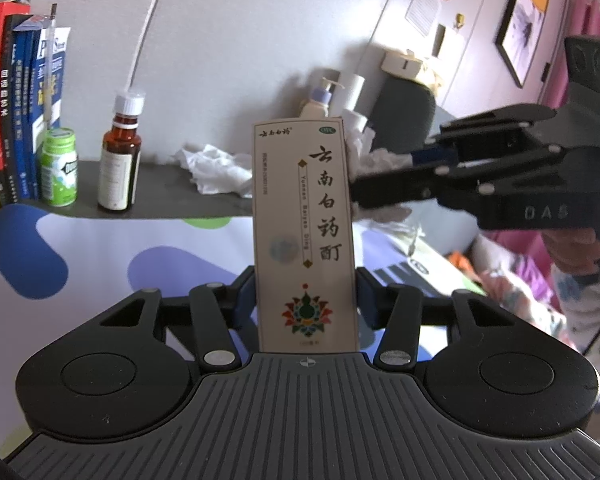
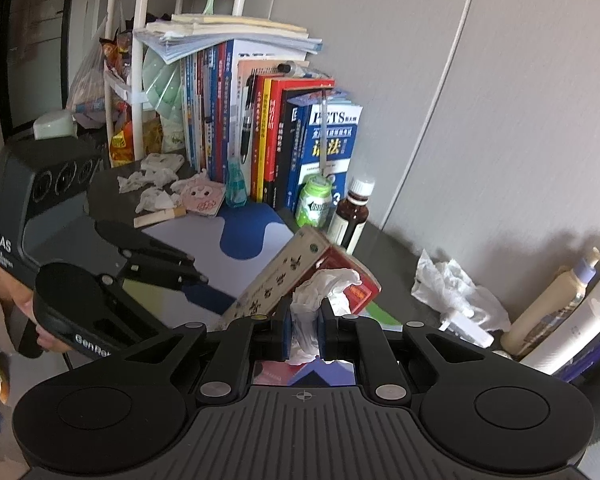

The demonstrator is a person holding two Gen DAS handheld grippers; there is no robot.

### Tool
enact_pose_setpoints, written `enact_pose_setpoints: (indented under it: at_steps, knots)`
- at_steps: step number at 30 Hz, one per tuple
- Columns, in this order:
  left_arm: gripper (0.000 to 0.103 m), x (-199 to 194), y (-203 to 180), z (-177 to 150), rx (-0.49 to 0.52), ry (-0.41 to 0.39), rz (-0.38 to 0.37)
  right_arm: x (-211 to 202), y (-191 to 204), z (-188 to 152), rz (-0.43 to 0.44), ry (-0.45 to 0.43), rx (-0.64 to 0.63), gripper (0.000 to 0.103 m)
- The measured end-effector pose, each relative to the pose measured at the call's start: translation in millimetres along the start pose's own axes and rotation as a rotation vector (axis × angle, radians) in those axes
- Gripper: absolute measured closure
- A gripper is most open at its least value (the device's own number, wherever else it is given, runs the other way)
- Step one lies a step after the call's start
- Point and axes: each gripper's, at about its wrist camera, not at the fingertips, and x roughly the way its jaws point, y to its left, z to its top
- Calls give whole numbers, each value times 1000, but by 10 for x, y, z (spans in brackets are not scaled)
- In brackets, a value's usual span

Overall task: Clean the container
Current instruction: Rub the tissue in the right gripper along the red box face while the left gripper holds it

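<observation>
Two hand-held grippers: left clamping tall glossy cardboard box, right pinching crumpled white tissue

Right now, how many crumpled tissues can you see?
3 at least: one in the right gripper, one beside the lotion bottle, a heap by the books; more may be hidden.

Left gripper: fingers closed against both sides of an upright box, which is held above the desk. Right gripper: fingers closed on a wad of tissue, which is pressed against the side of the box. A hand grips the right gripper's handle.
</observation>
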Motion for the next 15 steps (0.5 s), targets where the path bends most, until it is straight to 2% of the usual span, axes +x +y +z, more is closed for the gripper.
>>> enact_pose_setpoints:
  at_steps: [15]
  knots:
    - [54, -25, 10, 5, 0, -7, 6, 145, 78, -241, 15, 72, -17, 91]
